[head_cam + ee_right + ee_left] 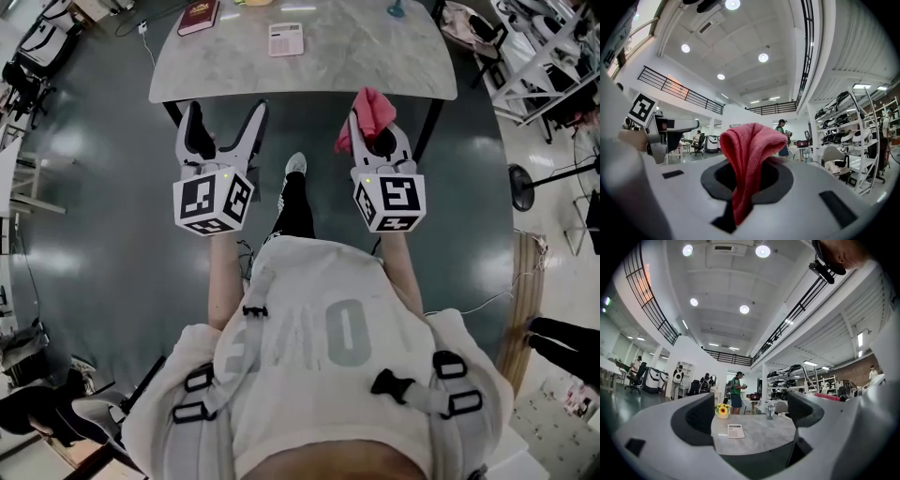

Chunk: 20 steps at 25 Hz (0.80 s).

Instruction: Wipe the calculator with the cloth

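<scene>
A white calculator (286, 39) lies flat on the marble table (375, 66), near its middle; the left gripper view shows the calculator (735, 431) ahead between the jaws. My left gripper (227, 124) is held open and empty in front of the table's near edge. To its right, my right gripper (372, 120) is shut on a red cloth (368, 114), which bunches up above the jaws and hangs down their left side. In the right gripper view the cloth (747, 161) fills the gap between the jaws. Both grippers are short of the table, above the floor.
A dark red book (198, 17) lies at the table's far left. A vase of yellow flowers (723, 411) and a small lantern (770, 411) stand at the far edge. Black table legs (429, 127) drop below the near edge. White shelving (544, 52) stands right; people stand far off.
</scene>
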Each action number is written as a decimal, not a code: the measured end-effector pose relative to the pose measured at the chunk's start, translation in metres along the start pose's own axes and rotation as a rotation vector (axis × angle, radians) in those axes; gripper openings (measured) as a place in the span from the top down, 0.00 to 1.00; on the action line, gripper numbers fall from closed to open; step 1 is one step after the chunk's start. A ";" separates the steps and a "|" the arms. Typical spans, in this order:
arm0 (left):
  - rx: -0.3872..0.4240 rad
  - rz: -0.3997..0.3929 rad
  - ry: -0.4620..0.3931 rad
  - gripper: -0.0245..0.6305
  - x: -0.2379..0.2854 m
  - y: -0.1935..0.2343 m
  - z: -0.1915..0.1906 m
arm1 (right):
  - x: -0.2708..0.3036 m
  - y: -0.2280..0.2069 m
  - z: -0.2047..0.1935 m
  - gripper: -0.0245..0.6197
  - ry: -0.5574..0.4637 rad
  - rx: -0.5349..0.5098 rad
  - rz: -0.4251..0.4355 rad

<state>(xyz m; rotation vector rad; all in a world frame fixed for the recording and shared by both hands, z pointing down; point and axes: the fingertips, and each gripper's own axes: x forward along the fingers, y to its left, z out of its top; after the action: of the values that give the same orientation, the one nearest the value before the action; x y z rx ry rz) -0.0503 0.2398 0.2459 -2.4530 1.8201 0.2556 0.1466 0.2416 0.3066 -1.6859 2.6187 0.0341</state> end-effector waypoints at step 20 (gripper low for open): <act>-0.039 -0.037 -0.057 0.23 0.236 0.124 0.013 | 0.241 -0.032 0.038 0.87 0.017 -0.140 0.047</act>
<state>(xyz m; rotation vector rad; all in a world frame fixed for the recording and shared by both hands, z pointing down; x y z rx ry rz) -0.1033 -0.0170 0.1961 -2.4756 1.7617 0.3590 0.0769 0.0107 0.2598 -1.6711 2.7267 0.2100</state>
